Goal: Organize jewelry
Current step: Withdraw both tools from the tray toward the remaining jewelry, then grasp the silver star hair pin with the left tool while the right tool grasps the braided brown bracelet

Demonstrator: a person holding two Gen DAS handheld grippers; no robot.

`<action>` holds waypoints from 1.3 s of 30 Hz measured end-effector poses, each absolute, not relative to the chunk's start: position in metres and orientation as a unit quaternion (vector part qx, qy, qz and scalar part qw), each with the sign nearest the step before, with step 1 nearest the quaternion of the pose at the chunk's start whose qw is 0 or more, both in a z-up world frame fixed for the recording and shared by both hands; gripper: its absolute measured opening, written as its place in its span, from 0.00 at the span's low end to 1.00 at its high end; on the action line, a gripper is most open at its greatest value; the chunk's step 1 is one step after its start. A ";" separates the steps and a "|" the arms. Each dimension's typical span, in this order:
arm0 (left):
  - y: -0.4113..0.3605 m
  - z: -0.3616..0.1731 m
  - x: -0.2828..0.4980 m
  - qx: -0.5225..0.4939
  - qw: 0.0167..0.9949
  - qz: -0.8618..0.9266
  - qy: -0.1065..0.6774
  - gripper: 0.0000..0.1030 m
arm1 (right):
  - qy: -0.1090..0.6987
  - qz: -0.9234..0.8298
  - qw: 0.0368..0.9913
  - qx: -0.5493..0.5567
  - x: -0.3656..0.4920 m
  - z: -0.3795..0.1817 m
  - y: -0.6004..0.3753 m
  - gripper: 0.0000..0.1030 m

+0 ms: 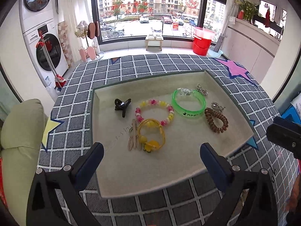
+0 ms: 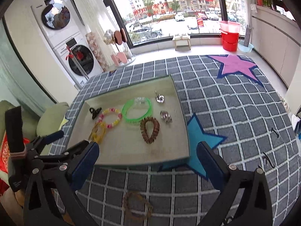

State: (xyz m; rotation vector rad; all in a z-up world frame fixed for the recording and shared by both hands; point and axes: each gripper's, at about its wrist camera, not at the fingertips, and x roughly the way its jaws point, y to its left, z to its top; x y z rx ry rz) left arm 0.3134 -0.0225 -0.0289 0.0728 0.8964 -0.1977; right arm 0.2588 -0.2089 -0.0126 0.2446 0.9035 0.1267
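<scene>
— How is the left gripper [image 1: 151, 151] held?

— It is angled downward, its two dark fingers [image 1: 90, 160] spread wide apart. Nothing is gripped between them.

— And the right gripper [image 2: 147, 157]?

— The same downward tilt is seen, with the fingers [image 2: 210, 162] set wide and nothing caught between the pads.

— Are the two seen together?

— In the right wrist view the left gripper [image 2: 45, 141] is seen just beside it, at its left.

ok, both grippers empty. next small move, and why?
Probably lower the right gripper to the brown beaded bracelet on the rug. It looks like the only piece outside the tray, and it lies just below those open fingers.
</scene>
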 end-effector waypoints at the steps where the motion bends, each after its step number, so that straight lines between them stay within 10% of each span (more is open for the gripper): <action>1: -0.023 -0.028 0.309 0.039 0.897 -0.093 0.431 1.00 | 0.437 0.060 0.890 0.114 0.257 -0.013 -0.208 1.00; 39: -0.057 -0.063 0.108 0.099 0.847 -0.251 0.458 1.00 | 0.527 0.073 0.843 0.077 0.179 -0.068 -0.194 1.00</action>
